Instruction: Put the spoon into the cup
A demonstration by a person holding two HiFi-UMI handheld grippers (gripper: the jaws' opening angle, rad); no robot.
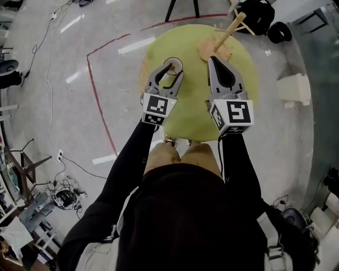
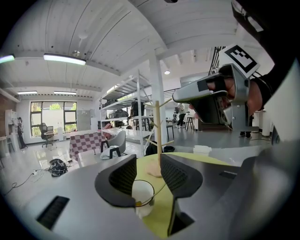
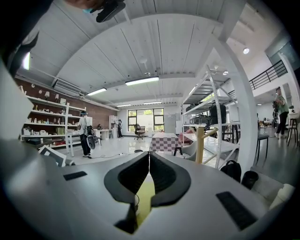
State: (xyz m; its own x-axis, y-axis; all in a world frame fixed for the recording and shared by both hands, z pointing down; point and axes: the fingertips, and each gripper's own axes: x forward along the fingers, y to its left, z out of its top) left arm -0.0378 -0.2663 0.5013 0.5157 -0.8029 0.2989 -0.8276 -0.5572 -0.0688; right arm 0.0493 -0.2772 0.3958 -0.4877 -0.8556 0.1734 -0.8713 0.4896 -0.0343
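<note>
A white cup (image 1: 173, 63) stands near the far left edge of a round yellow-green table (image 1: 196, 106). My left gripper (image 1: 171, 70) is open, with one jaw on either side of the cup. In the left gripper view the cup (image 2: 142, 194) sits low between the jaws of that gripper (image 2: 149, 173), and a thin line runs from its rim towards the right jaw. I cannot make out a spoon clearly in any view. My right gripper (image 1: 213, 60) hovers over the table's middle, shut, and nothing shows between its jaws (image 3: 149, 159).
A wooden peg stand (image 1: 229, 33) rises from a flat base at the table's far side, just past the right gripper. On the floor are a red tape line (image 1: 95, 90), a white box (image 1: 295, 88), black bags (image 1: 259, 16) and cables. A person (image 3: 86, 131) stands far off.
</note>
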